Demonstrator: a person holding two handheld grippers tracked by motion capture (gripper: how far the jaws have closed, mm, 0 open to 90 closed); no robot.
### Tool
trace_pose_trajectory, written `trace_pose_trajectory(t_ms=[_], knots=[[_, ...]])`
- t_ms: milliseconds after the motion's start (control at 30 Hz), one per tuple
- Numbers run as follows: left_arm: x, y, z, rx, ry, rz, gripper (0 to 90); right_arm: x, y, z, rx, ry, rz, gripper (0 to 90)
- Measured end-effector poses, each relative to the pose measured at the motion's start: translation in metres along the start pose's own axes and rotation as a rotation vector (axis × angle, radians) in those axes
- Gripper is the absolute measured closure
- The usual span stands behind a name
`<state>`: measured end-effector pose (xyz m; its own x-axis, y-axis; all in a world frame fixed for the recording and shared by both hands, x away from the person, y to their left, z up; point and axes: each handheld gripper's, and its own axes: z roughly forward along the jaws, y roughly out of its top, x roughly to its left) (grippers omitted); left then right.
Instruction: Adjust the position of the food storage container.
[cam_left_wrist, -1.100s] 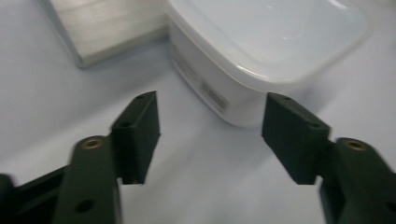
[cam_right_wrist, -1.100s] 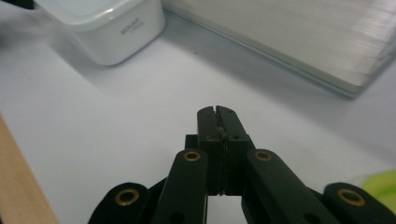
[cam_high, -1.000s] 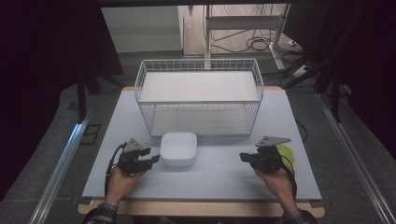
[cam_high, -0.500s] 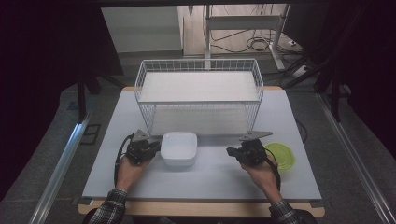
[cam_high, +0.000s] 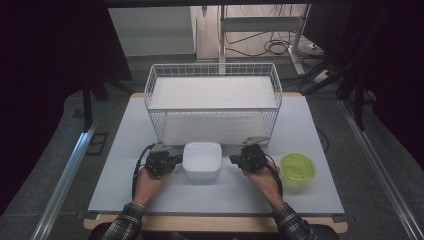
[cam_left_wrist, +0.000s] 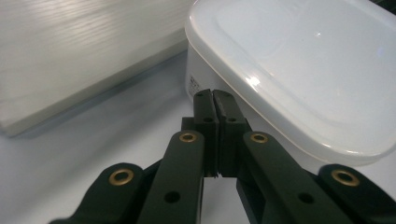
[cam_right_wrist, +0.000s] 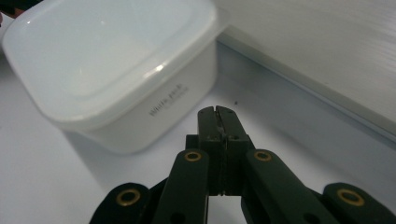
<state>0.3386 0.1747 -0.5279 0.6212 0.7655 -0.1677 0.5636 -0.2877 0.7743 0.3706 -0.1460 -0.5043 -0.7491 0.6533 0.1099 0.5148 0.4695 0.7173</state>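
Tabletop (cam_high: 125, 150): container (cam_high: 202, 159) seemingly between fingers (cam_high: 176, 159).

One white lidded container (cam_high: 202, 160) stands on the table (cam_high: 125, 190), near the middle of its near half. One green lidded container (cam_high: 298, 169) stands toward the table's right edge. That makes two containers, each with one lid on it. One white wire basket (cam_high: 213, 102) stands across the table's far half, and one pale flat board lies in it. Two claws are over the table: the left claw (cam_high: 176, 159) just beside the white container's left side and the right claw (cam_high: 233, 159) just off its right side. Each claw has two black jaws, four jaws altogether, and each is borne by one hand, two hands in all.
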Motion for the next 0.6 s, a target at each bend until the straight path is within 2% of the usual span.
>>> trace_pose_trajectory(t_ms=[200, 267, 300, 433, 600], knots=[[-0.006, 0.002, 0.006, -0.001, -0.035, -0.009, 89.8, 0.005, 0.002, 0.011, 0.007, 0.003, -0.008, 89.6], [-0.01, 0.003, 0.009, 0.007, -0.033, -0.002, 89.8, 0.007, 0.002, 0.009, 0.012, -0.029, -0.025, 89.6], [-0.01, 0.003, 0.009, 0.007, -0.033, -0.002, 89.8, 0.007, 0.002, 0.009, 0.012, -0.029, -0.025, 89.6], [-0.018, 0.005, 0.009, 0.022, -0.037, 0.02, 89.9, 0.008, -0.002, 0.001, 0.014, -0.043, -0.018, 89.7], [-0.025, 0.004, 0.008, 0.036, -0.05, 0.024, 89.9, 0.015, -0.01, -0.009, 0.035, -0.045, -0.025, 89.7]])
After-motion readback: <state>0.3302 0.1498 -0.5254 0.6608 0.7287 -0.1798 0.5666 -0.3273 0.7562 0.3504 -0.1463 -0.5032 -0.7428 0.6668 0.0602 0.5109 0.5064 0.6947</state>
